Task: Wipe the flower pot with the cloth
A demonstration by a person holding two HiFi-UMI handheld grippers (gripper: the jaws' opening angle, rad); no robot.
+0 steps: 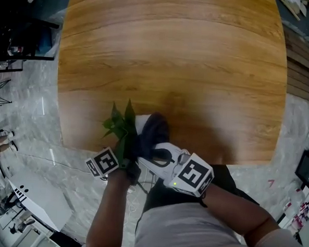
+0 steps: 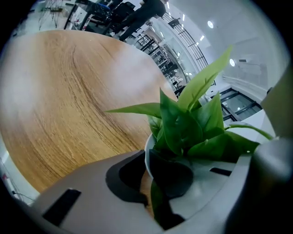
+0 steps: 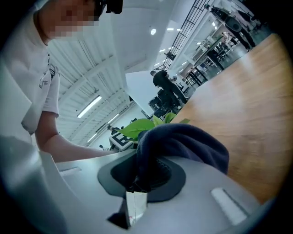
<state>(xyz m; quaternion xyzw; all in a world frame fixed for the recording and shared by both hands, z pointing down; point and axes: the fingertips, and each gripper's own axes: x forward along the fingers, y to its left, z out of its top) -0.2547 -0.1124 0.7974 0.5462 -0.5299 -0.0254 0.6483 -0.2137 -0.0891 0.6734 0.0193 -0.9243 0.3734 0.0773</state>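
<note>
Pot: the white round flower pot stands on the broad wooden table, close to its near edge, just in front of the person.
Plant: a green leafy plant rises from the pot, its leaves leaning to the left in the head view.
Left claw: the left gripper is closed on the pot's rim, with the white edge pinched between its dark pads.
Right claw: the right gripper is clamped on a dark blue soft cloth; the cloth bulges out over the jaws.
Cloth position: it lies against the right side of the pot, touching it, beside the leaves.
Tag: a small white label hangs from the cloth below the right jaws.
Arms: both of the person's forearms reach in from the bottom of the head view, close together.
</note>
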